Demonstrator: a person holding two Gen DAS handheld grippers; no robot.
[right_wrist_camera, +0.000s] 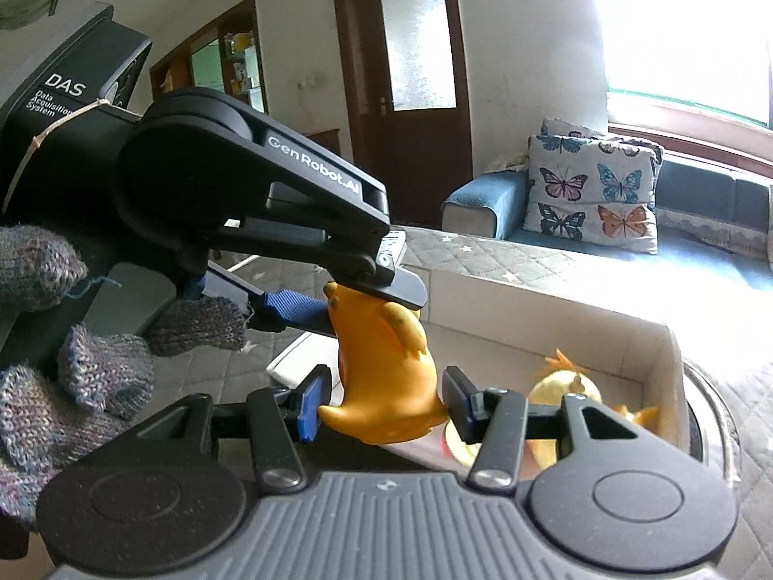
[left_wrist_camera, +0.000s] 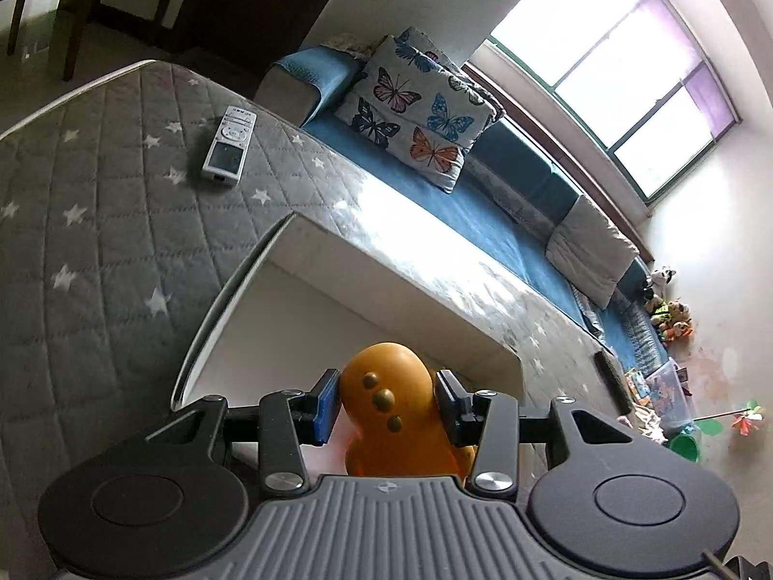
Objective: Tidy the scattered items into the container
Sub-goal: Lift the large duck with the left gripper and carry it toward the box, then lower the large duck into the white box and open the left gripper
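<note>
An orange duck-like toy (left_wrist_camera: 391,406) sits between the fingers of my left gripper (left_wrist_camera: 386,403), which is shut on its head above the white box (left_wrist_camera: 338,246). In the right wrist view the same toy (right_wrist_camera: 381,377) hangs from the left gripper (right_wrist_camera: 367,297), and its lower body sits between the fingers of my right gripper (right_wrist_camera: 384,403), which look closed against its sides. A second yellow-orange toy (right_wrist_camera: 570,386) lies inside the white box (right_wrist_camera: 555,309). A white remote control (left_wrist_camera: 228,146) lies on the grey star-patterned quilt (left_wrist_camera: 87,222).
A blue sofa (left_wrist_camera: 435,193) with a butterfly pillow (left_wrist_camera: 415,106) runs behind the quilted surface. Toys and a green cup (left_wrist_camera: 683,447) sit on the floor at the right. A gloved hand (right_wrist_camera: 72,353) holds the left gripper. A dark door (right_wrist_camera: 410,72) stands behind.
</note>
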